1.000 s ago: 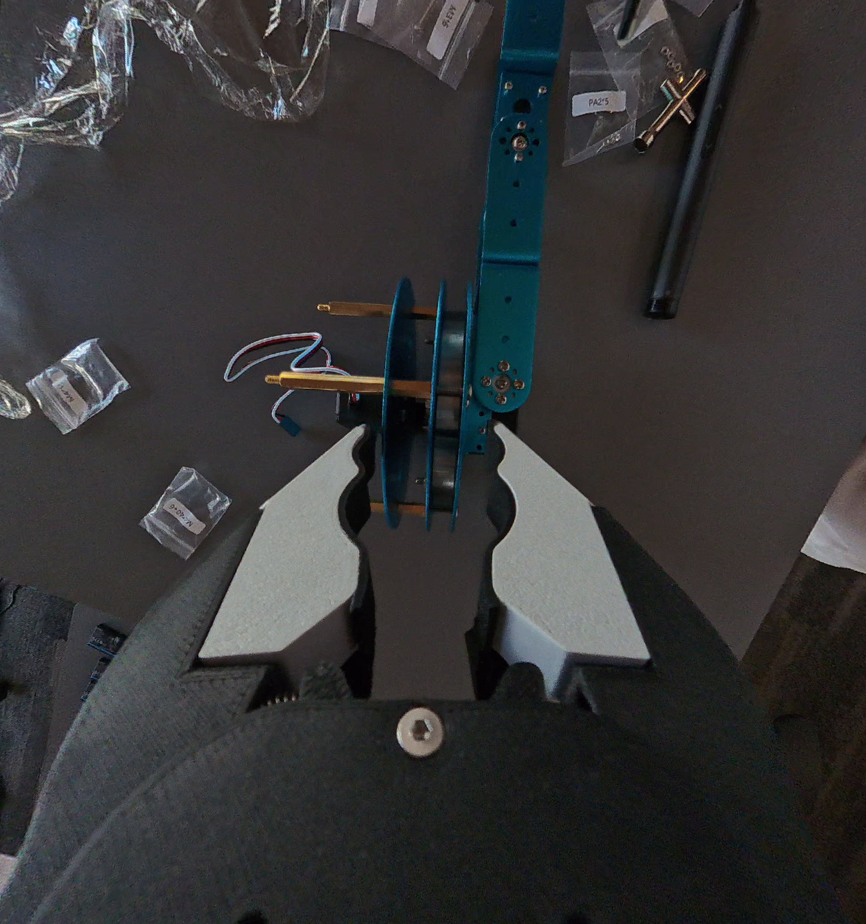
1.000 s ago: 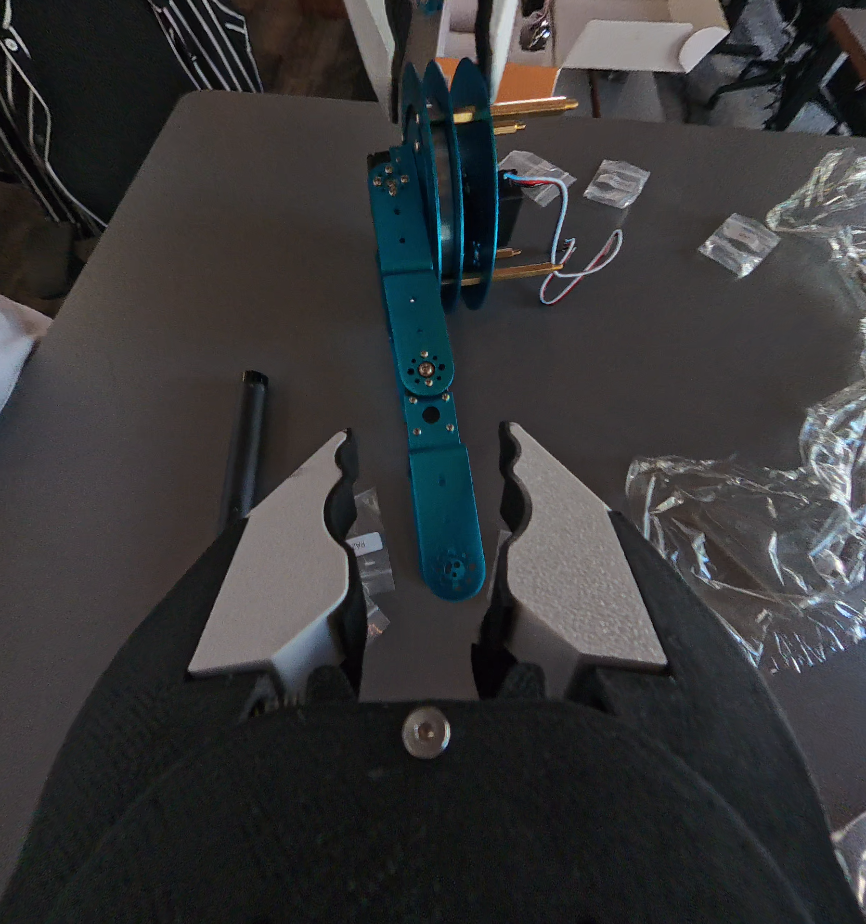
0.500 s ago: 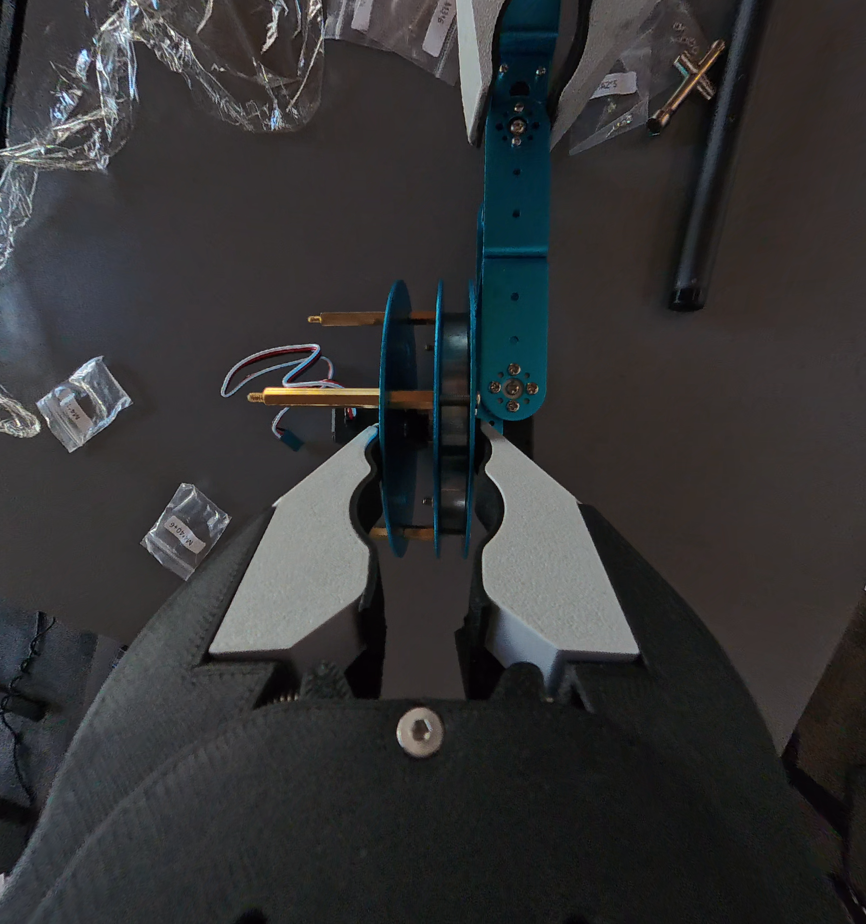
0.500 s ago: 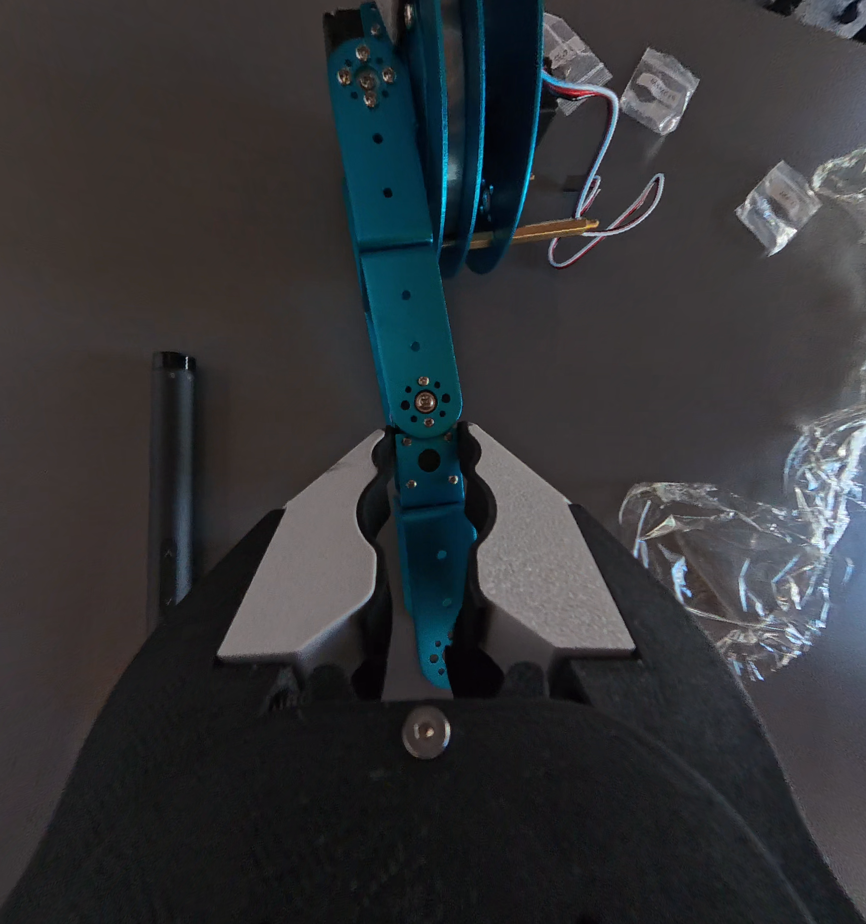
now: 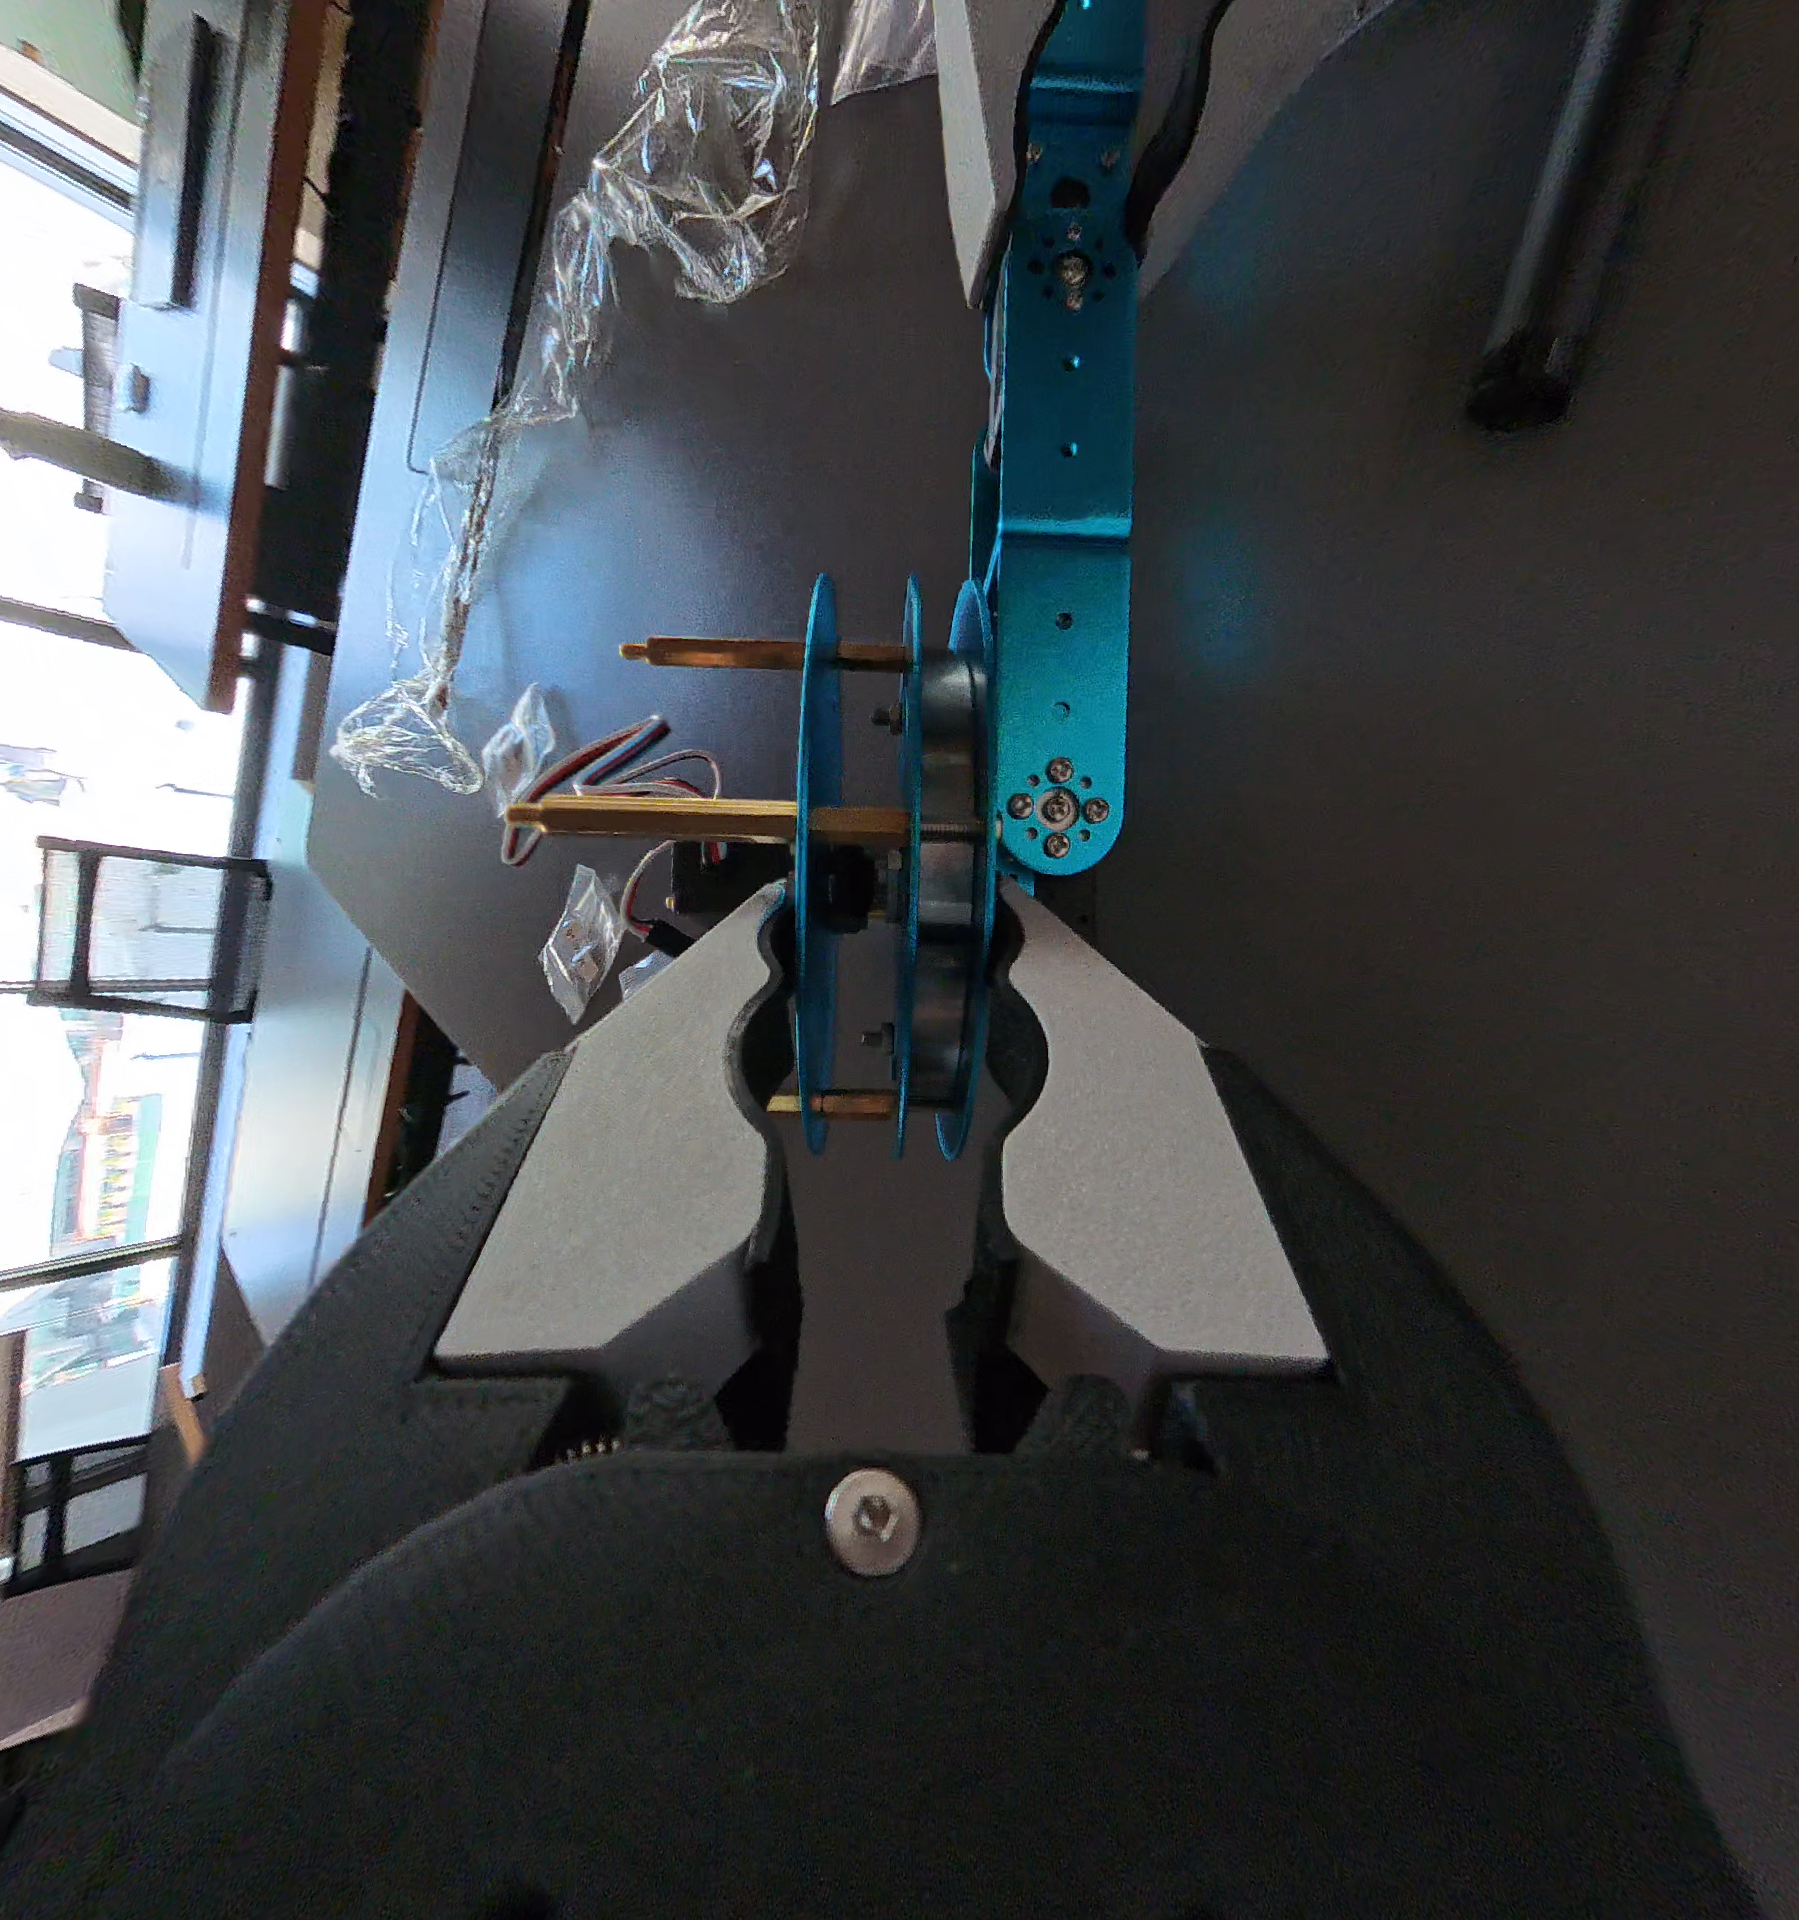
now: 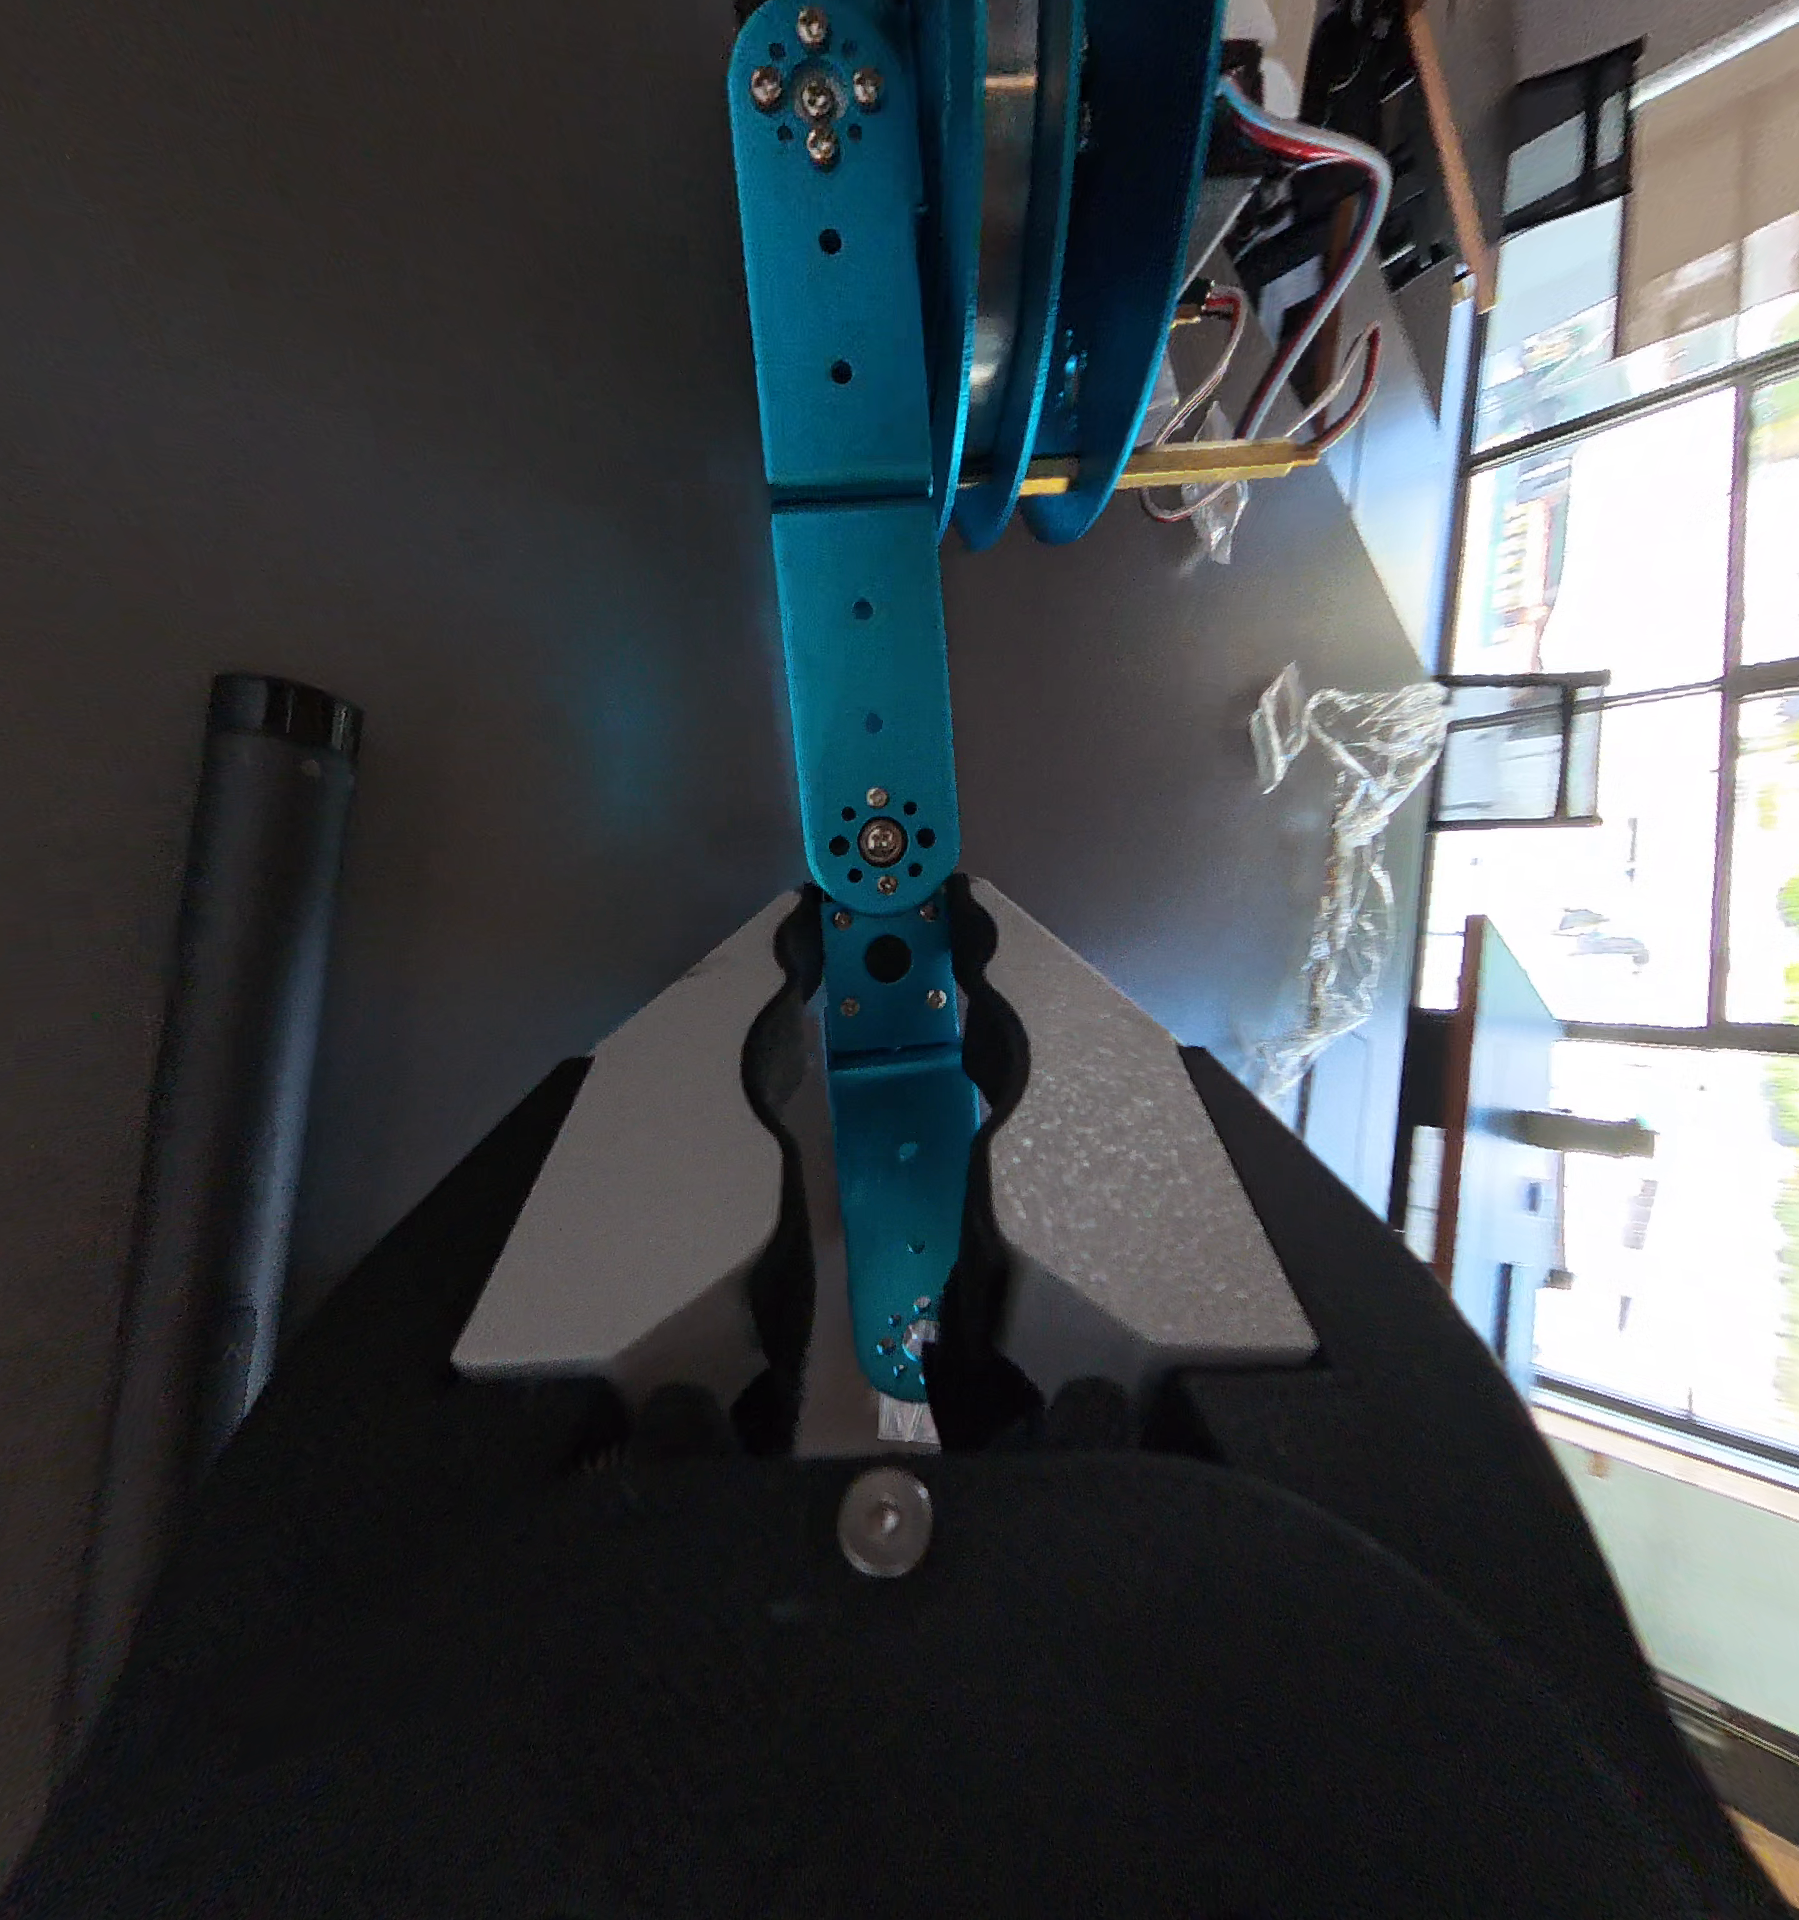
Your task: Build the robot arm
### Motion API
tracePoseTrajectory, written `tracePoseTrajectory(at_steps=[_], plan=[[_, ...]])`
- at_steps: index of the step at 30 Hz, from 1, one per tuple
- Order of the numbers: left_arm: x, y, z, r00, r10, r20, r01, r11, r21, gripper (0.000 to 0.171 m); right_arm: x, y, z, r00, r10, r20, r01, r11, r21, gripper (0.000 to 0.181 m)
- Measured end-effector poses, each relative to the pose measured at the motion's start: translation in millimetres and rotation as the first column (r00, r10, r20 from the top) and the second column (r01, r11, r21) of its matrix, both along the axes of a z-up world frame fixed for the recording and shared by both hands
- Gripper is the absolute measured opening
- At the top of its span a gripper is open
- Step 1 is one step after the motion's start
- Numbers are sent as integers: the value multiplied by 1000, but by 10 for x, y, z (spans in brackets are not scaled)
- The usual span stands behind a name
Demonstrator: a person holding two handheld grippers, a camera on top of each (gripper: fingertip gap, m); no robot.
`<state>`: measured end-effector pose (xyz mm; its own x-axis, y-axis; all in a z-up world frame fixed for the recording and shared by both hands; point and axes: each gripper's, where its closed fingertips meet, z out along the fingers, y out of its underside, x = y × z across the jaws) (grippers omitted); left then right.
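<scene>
A blue metal arm assembly has a base of three round blue plates (image 5: 817, 862) joined by brass standoffs (image 5: 666, 821), and a long jointed blue link (image 5: 1066, 623). My left gripper (image 5: 895, 914) is shut on the stack of plates, one finger on each outer face. My right gripper (image 6: 882, 914) is shut on the far end segment of the blue link (image 6: 864, 623), which runs up to the plates (image 6: 1113, 260). The right gripper also shows at the top of the left wrist view (image 5: 1066, 291). Red, white and blue servo wires (image 5: 656, 748) hang from the base.
The dark grey table (image 5: 1497, 935) carries crumpled clear plastic wrap (image 5: 697, 187), small clear bags (image 5: 578, 945) and a black rod (image 6: 251, 987) beside the right gripper. Bright windows (image 6: 1653, 727) and a desk edge (image 5: 261, 416) lie past the table. Left tips to right tips: about 12 cm.
Both grippers closed, the left on the plates and the right on the link's end. Both views have since tilted over, bringing the room and windows into sight.
</scene>
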<state>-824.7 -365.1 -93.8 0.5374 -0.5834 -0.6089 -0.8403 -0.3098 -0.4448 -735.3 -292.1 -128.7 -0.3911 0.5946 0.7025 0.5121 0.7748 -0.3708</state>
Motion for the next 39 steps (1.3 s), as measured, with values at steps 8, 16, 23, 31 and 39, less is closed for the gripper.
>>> tracePoseTrajectory(at_steps=[8,16,23,31,39], plan=[[38,-105,-114,999,33,-25,-31,997,76,35,11,-40,-48,998,26,-57,-24,999,47,26],[32,-78,-109,996,71,-47,-65,990,124,34,97,-38,-26,996,14,-92,-9,998,55,35],[19,-63,-112,991,78,-109,-65,991,113,34,337,48,159,979,-69,-191,58,996,-65,40],[17,-43,-120,989,89,-118,-79,993,91,50,429,117,85,977,-108,-184,87,989,-122,42],[-11,-60,-74,988,121,-98,-110,988,110,64,438,123,79,976,-117,-181,92,986,-139,42]])
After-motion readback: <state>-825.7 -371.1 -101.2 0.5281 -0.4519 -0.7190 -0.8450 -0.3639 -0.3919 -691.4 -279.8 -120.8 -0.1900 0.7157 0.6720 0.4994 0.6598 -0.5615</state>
